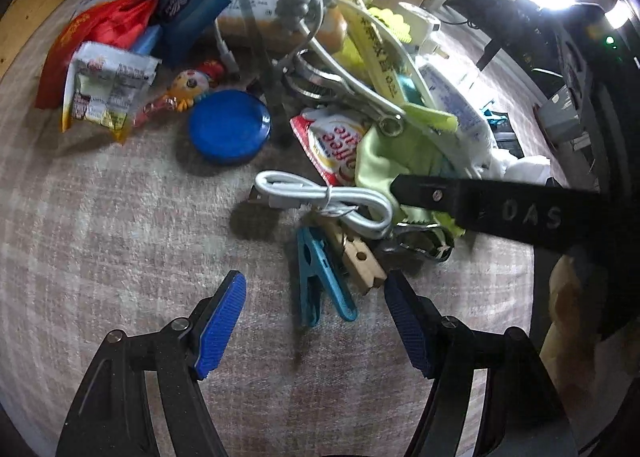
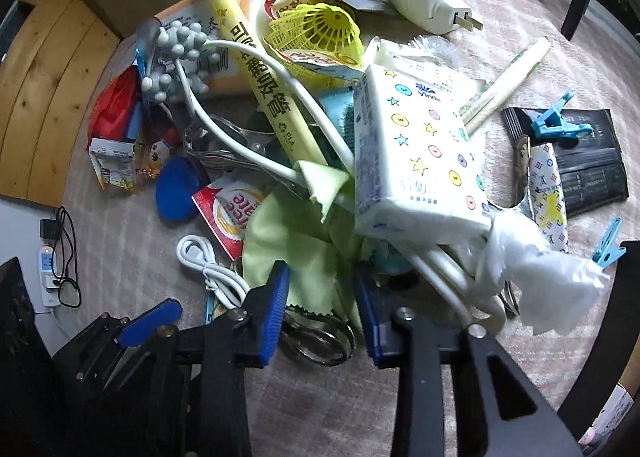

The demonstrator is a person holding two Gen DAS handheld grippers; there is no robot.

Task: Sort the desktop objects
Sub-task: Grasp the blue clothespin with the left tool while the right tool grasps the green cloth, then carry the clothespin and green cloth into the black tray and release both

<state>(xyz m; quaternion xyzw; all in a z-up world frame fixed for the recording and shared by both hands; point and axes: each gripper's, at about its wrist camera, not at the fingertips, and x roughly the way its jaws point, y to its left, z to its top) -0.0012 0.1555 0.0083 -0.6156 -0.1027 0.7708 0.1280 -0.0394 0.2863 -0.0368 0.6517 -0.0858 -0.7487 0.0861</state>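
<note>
I start at my left, where a blue round lid sits on the surface well ahead of the left gripper and off to its left side. That gripper's jaws stand released and wide, tilted steeply down with nothing in them. A teal clothespin lies right in the gap between them, and a wooden clothespin lies against it, close to the right-hand pad. A coiled white USB cable sits just ahead of both.

Further right, the right gripper has its jaws drawn in around a fold of the green cloth. A chrome tool with looped handles lies under that fold. I cannot tell whether the pads actually bite the fabric. To the right of those jaws and ahead of them, a tissue pack leans on the heap and overlaps the cloth's far edge.

I judge the step in hand to be pulling the cloth free of the pile. To do it well, I would pinch only the fabric and keep the pads clear of the chrome loops. I would then lift slowly, so the tissue pack and the cable slide off rather than come along. The left jaws could meanwhile settle squarely over the teal clothespin alone
</note>
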